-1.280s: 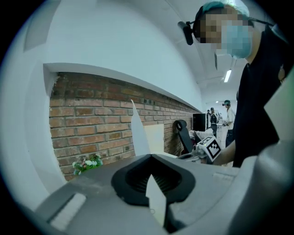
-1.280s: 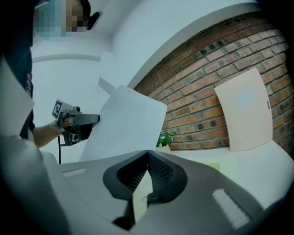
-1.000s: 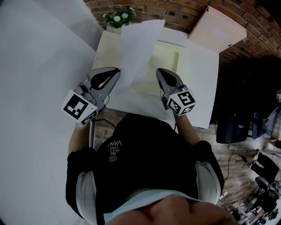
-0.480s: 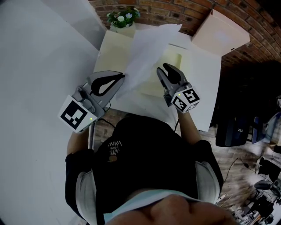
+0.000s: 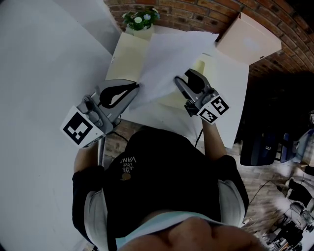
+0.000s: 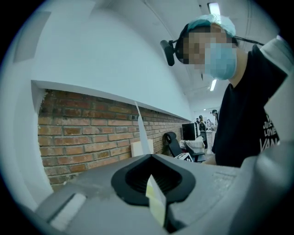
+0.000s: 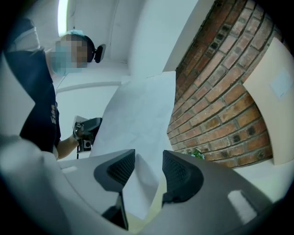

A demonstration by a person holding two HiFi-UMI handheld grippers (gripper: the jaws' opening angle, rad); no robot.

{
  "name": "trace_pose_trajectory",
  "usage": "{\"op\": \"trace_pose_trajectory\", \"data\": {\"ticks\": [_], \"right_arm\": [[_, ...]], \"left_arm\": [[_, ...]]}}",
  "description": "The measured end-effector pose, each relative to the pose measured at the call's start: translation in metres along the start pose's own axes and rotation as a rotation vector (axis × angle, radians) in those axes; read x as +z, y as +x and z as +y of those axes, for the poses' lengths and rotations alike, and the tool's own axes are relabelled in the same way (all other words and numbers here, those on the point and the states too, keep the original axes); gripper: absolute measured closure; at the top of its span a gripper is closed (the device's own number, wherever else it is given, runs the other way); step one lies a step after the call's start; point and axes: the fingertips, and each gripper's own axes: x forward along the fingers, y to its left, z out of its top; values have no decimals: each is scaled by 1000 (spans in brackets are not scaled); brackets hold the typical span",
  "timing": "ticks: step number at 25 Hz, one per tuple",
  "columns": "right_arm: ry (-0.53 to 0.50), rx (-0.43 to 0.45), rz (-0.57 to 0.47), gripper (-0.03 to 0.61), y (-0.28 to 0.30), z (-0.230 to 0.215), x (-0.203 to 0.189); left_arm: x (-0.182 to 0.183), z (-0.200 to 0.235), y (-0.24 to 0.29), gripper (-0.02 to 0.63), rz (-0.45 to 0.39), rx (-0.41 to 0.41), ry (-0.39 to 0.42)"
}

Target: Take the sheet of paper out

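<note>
A large white sheet of paper (image 5: 169,56) stands lifted over a pale yellow folder (image 5: 125,53) lying on the white table (image 5: 230,98). My left gripper (image 5: 134,88) is shut on the sheet's left edge. In the left gripper view the paper (image 6: 139,125) runs edge-on out of that gripper's closed jaws (image 6: 154,186). My right gripper (image 5: 189,79) is at the sheet's lower right. Its jaws have just been opening and now stand wide apart. In the right gripper view the sheet (image 7: 138,119) hangs loose between the pads of my right gripper (image 7: 148,161), which do not press on it.
A cardboard box (image 5: 250,41) sits at the table's far right corner, and a small potted plant (image 5: 141,18) at its far edge against the brick wall (image 5: 196,14). A white wall (image 5: 39,73) lies to the left. The person's torso fills the lower middle.
The right gripper's jaws went from shut to wide open. The sheet has risen and spread out to the right. Both grippers have lifted slightly.
</note>
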Motion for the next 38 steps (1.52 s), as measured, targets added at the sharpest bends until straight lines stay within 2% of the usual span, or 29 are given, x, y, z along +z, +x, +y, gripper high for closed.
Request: {"op": "trace_pose_trajectory", "data": {"ticks": [3, 9, 16, 25, 38], "right_arm": [[-6, -18, 9, 455, -1, -2, 0], [-23, -104, 22, 560, -12, -12, 1], [-20, -178, 28, 575, -24, -20, 4], [-9, -286, 67, 577, -43, -27, 3], [-23, -476, 97, 577, -91, -34, 9]], "left_arm": [[-1, 7, 0, 612, -33, 3, -18], [-14, 19, 0, 612, -18, 32, -53], [-32, 36, 5, 612, -26, 56, -169], [-54, 55, 21, 612, -33, 84, -257], [-81, 59, 70, 612, -26, -15, -340]]}}
